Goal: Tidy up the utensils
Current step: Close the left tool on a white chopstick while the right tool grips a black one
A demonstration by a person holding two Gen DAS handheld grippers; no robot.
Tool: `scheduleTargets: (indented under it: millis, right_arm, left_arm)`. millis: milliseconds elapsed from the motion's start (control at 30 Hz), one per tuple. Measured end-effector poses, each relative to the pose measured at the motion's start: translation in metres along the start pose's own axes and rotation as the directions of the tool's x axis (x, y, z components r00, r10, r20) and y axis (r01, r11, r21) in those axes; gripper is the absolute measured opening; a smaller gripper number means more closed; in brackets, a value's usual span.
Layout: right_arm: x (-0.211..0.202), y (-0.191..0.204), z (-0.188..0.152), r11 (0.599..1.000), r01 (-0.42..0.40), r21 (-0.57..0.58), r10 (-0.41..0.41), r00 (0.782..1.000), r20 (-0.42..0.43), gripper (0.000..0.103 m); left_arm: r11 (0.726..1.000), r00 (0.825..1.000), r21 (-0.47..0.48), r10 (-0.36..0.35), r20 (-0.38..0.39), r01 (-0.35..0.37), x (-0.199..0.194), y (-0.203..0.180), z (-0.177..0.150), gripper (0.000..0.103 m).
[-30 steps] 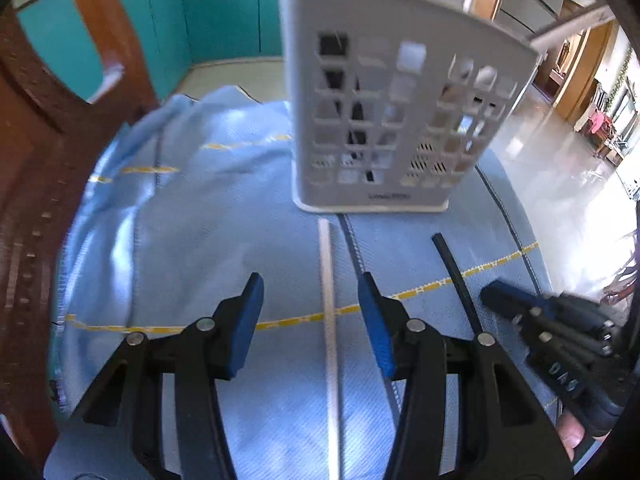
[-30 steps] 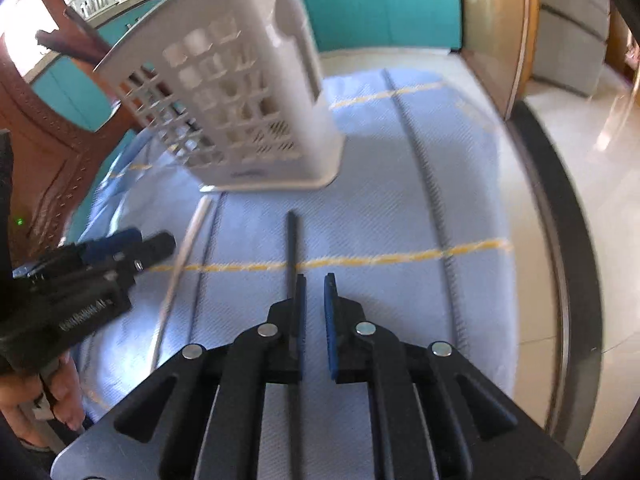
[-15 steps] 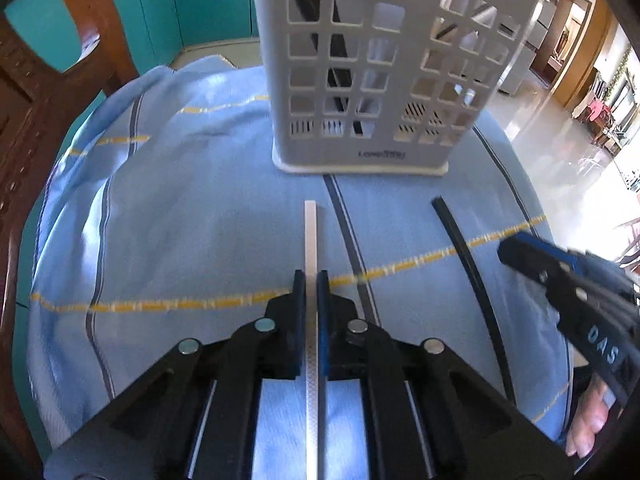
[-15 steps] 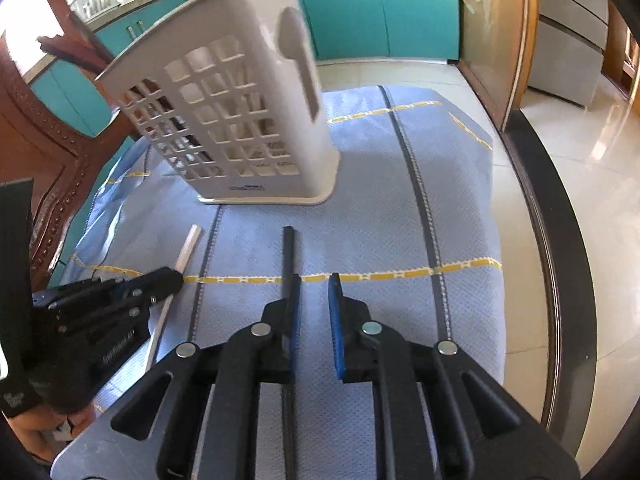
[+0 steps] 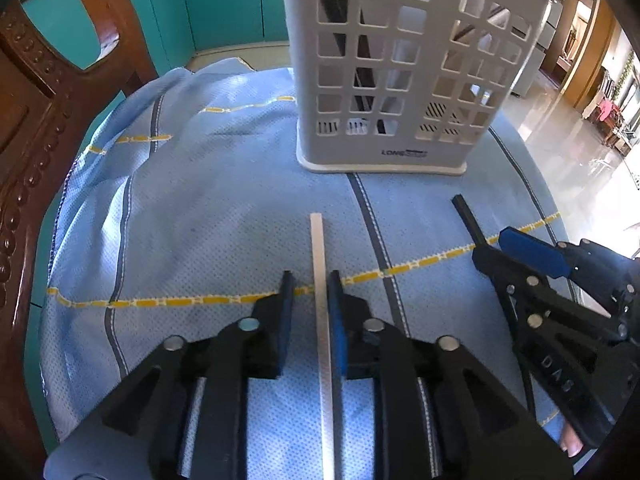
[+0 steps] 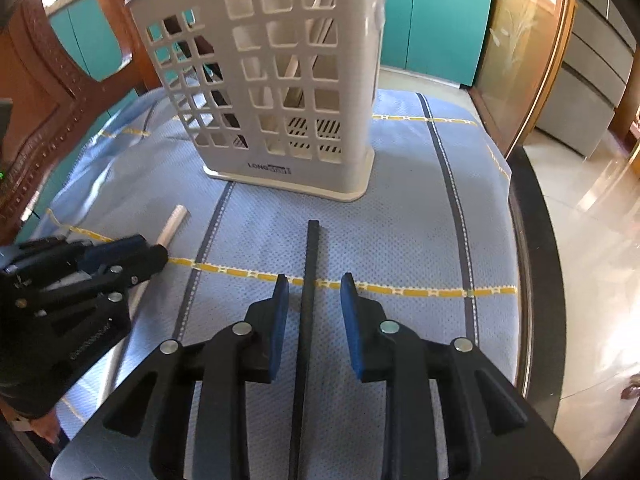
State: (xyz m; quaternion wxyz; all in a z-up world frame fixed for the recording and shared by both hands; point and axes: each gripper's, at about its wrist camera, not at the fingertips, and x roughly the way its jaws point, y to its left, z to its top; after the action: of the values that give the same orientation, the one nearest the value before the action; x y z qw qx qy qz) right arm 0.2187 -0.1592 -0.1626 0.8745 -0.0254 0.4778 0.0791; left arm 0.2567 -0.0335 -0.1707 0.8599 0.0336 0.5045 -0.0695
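The white stick (image 5: pixel 322 300) lies flat on the blue cloth (image 5: pixel 224 208), in front of the basket (image 5: pixel 400 80), and runs back between the jaws of the left gripper (image 5: pixel 310 292). Those jaws have just been opening: the stick sits against the right-hand pad while the other pad stands clear of it, so it is let go, not pinched. The black stick (image 6: pixel 308 288) lies alongside on the same cloth, also pointing at the basket, between the jaws of the right gripper (image 6: pixel 314 292), which have likewise just been opening and show a gap on both sides; nothing is gripped there either.

Risks, as I judge them: both sticks are thin and lie flat, so a pad closing from above may press one into the soft cloth, roll it sideways, or catch a fold of cloth with it. The white stick is off-centre in its jaws, so a close could nudge it before it clamps. A grip far back would leave a long front end free to droop or swing and knock the basket rim. The basket is light and tall and already holds other sticks; a hard poke could tip it. The grippers work near each other and could collide
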Motion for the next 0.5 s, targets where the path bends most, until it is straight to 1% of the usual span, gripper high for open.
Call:
scheduleTargets:
  millis: [100, 167, 267, 333, 500]
  right_arm:
    - [0.003, 0.002, -0.001, 1.0, 0.024, -0.018, -0.024, 1.0, 0.015, 0.031]
    - [0.003, 0.003, -0.001, 0.999, 0.034, -0.027, -0.033, 0.999, 0.021, 0.033]
    - [0.004, 0.004, -0.001, 0.999, 0.043, -0.03, -0.043, 0.999, 0.029, 0.036]
    - [0.004, 0.002, -0.001, 0.999, 0.043, -0.026, -0.043, 0.999, 0.031, 0.037]
    - [0.005, 0.0, -0.002, 0.999, 0.042, -0.025, -0.041, 0.998, 0.037, 0.038]
  left_arm:
    - [1.0, 1.0, 0.005, 0.01, 0.008, -0.01, 0.001, -0.002, 0.004, 0.027]
    - [1.0, 1.0, 0.009, 0.019, 0.012, -0.019, 0.003, -0.002, 0.008, 0.032]
    - [1.0, 1.0, -0.004, 0.02, 0.013, -0.02, 0.005, 0.001, 0.012, 0.037]
    - [1.0, 1.0, -0.016, 0.013, 0.012, -0.012, 0.015, 0.013, 0.02, 0.039]
    - [1.0, 1.0, -0.009, 0.013, 0.016, -0.013, 0.019, 0.018, 0.025, 0.039]
